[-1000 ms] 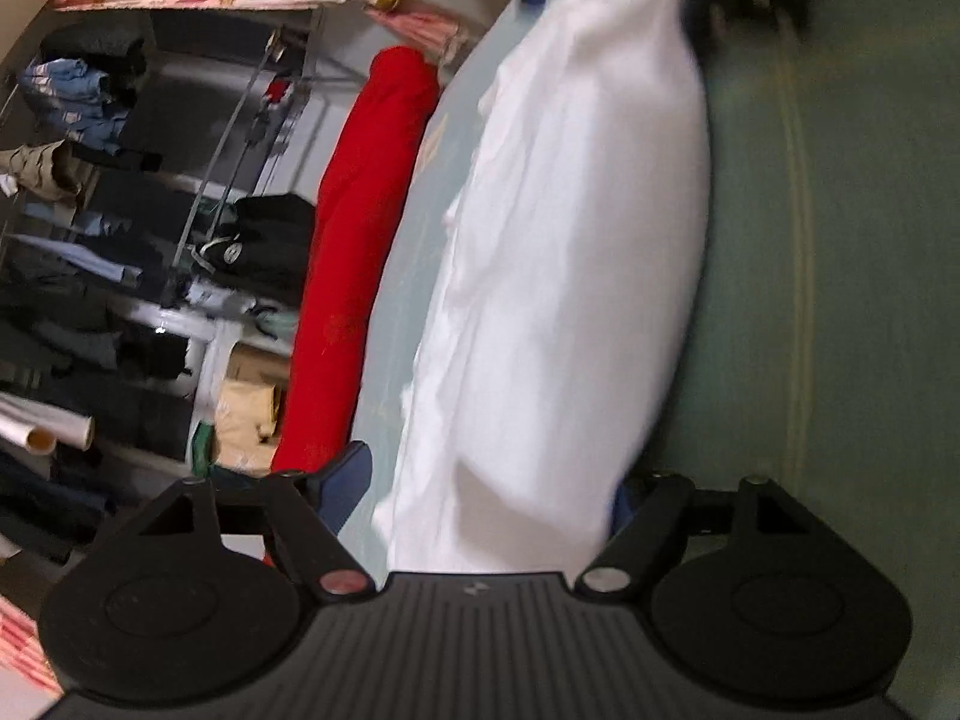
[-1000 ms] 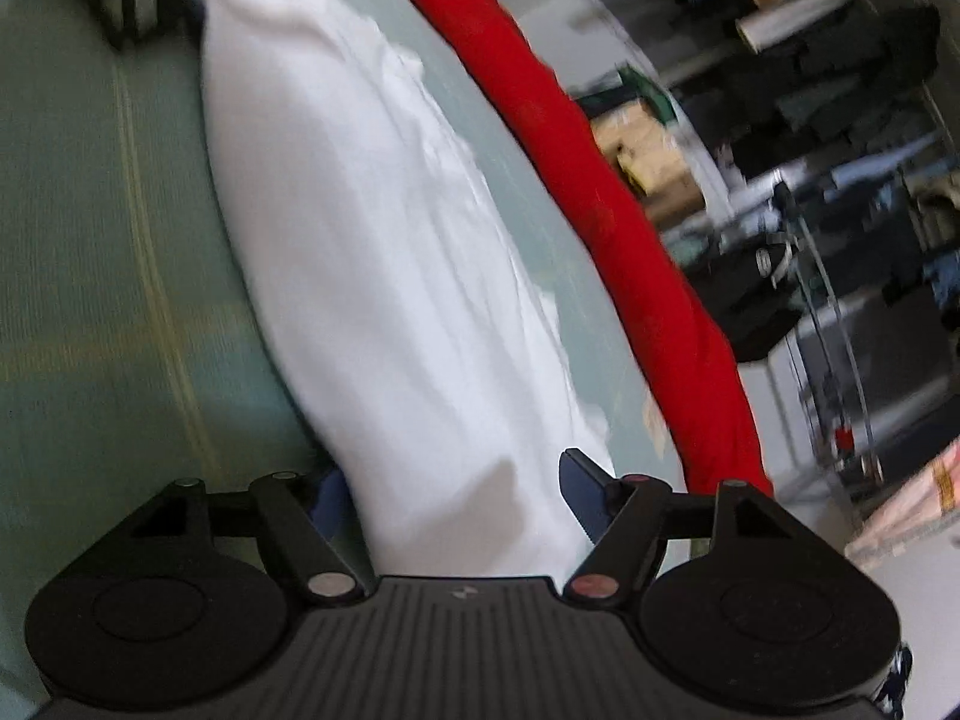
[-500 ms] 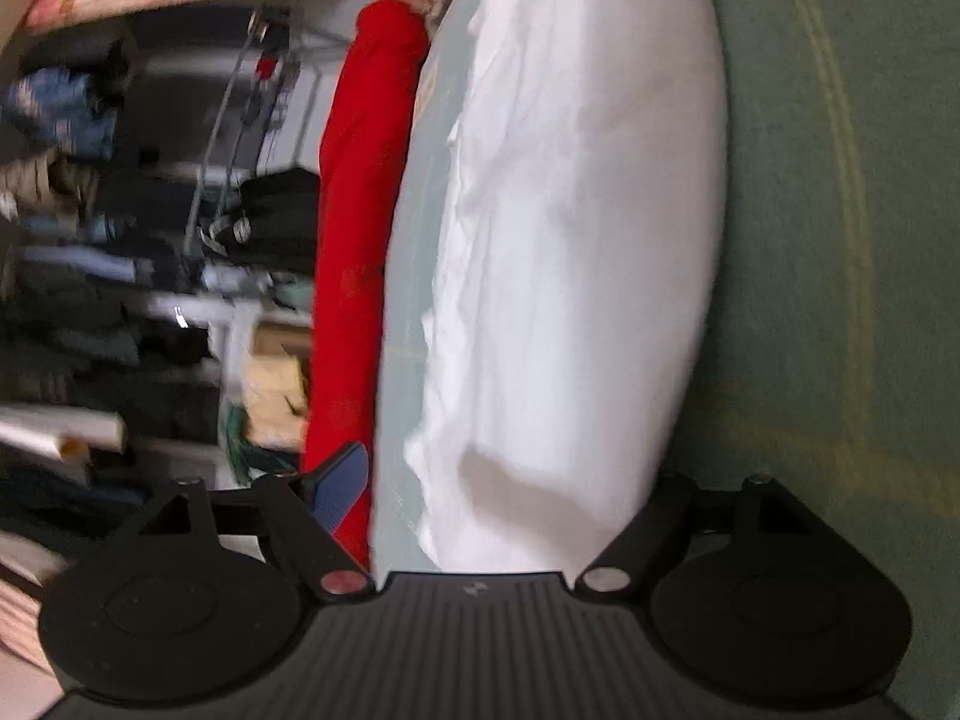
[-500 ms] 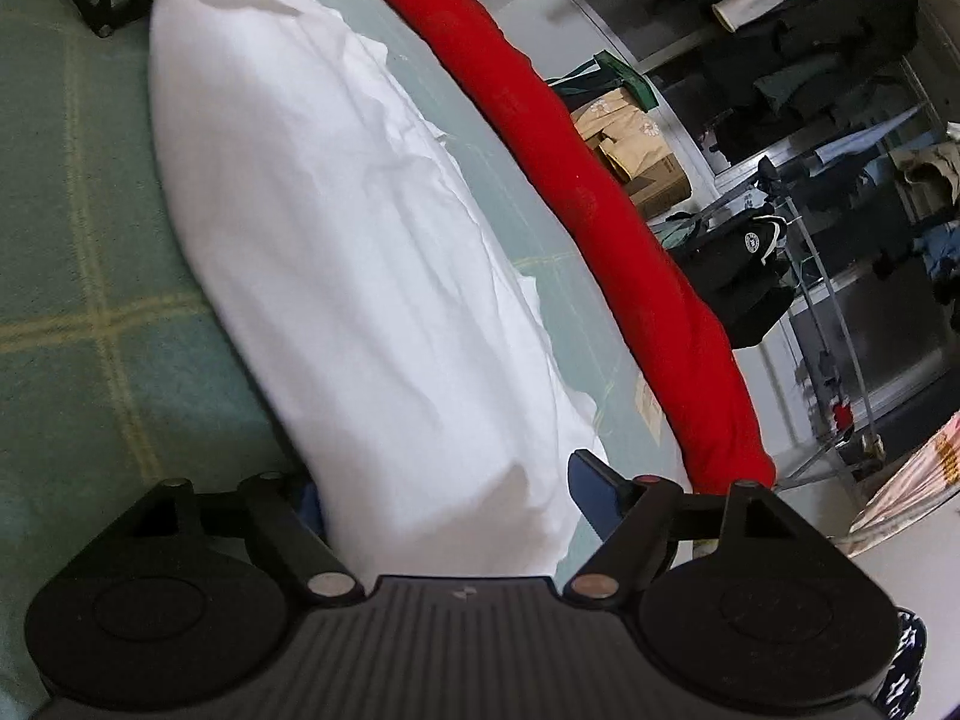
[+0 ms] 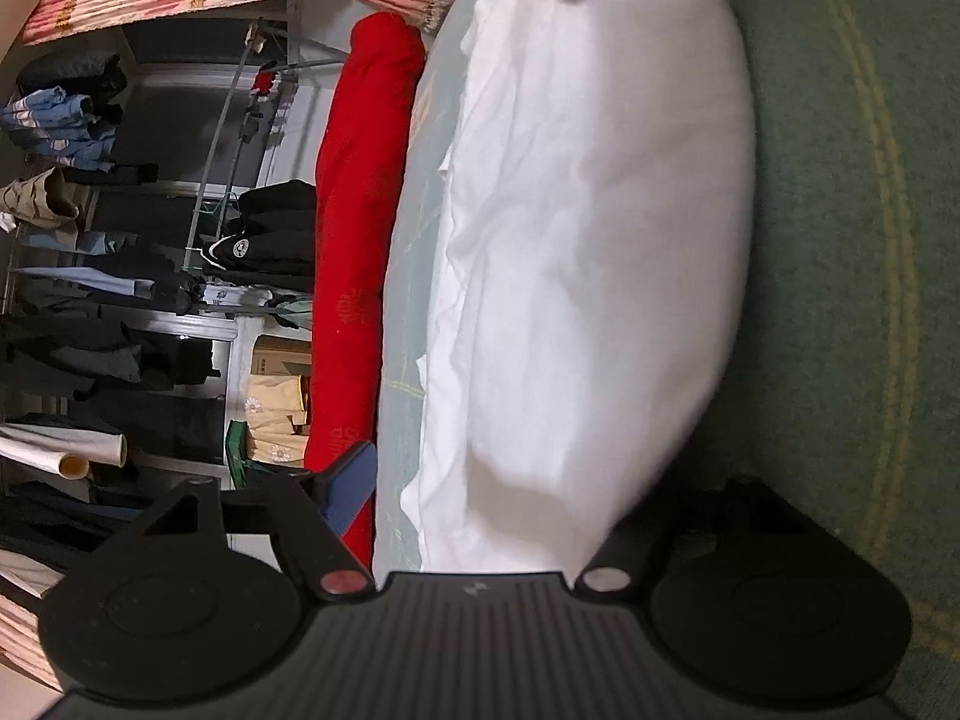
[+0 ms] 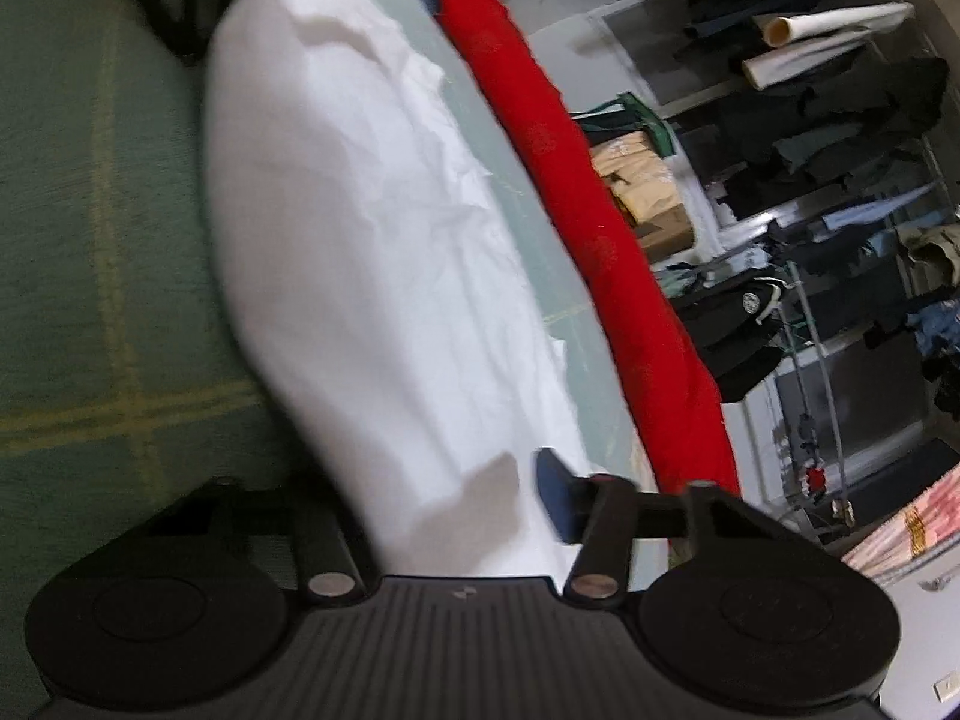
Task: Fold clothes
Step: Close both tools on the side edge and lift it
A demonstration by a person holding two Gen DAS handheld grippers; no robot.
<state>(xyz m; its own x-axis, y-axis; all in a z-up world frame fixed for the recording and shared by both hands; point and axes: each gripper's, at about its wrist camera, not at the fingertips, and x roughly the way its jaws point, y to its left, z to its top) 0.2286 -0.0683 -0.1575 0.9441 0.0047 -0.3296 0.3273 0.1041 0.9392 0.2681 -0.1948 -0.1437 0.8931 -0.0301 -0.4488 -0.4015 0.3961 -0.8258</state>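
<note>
- White cloth: garment [image 5: 588,252] lying on a green blanket [image 5: 840,240], its long axis running straight away from both tools; near end sits between the fingers of each.
- Left gripper [image 5: 498,498]: fingers spread wide, blue pad [image 5: 351,483] out to one side, the other finger hidden by cloth; whether it pinches the garment cannot be told.
- Right gripper [image 6: 432,498]: same case, blue pad [image 6: 555,495] clear of the fabric, other finger behind it; grip cannot be told.
- Each tool stands at an opposite end of the garment [image 6: 360,240]; neither is nearer.
- Red roll [image 5: 360,252]: lies alongside the garment, parallel, apart from it by a pale strip of bedding.
- Beyond: racks of dark clothes [image 6: 840,120], cardboard box [image 6: 648,198], paper rolls [image 6: 828,42].
- Judgement: nothing lies on the blanket side to block a fold across.
</note>
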